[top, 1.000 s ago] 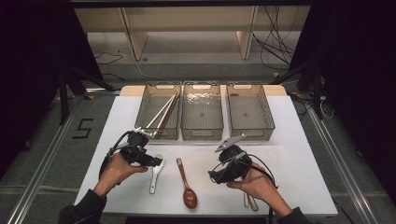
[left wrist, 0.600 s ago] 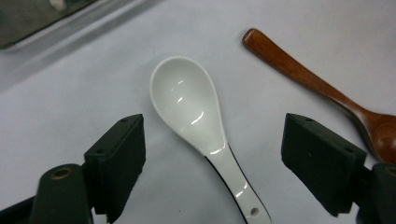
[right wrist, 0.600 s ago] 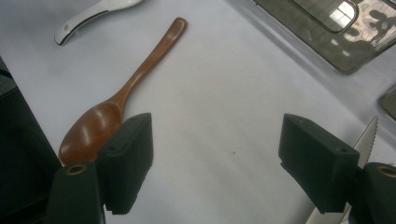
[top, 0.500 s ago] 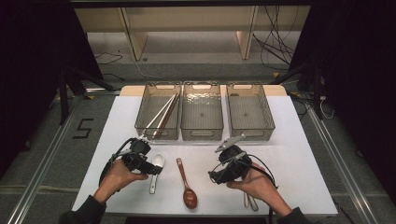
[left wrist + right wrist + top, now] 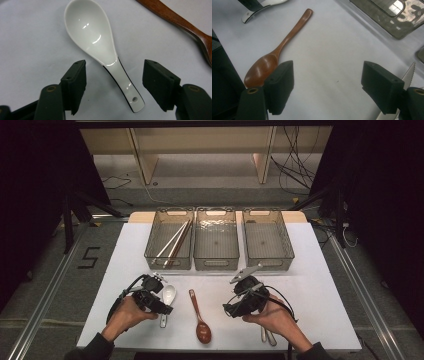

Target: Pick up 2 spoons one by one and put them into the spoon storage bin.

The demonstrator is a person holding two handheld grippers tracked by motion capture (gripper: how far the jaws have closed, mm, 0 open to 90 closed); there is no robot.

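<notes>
Over the white spoon (image 5: 100, 47) handle, the left claw (image 5: 114, 87) gapes wide, touching nothing; the right claw (image 5: 327, 87) hangs equally open.

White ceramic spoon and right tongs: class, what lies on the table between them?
In the high view, the brown wooden spoon lies between the white ceramic spoon and the right tongs.

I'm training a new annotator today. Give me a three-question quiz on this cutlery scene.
1. True or false: the left gripper has clamped the white spoon.
2. Which bin holds the chopsticks: A left, B middle, C right?
3. What lies between the two grippers on the table?

Key: 1. False; the jaws stand open either side of its handle. 2. A. 3. The wooden spoon.
</notes>
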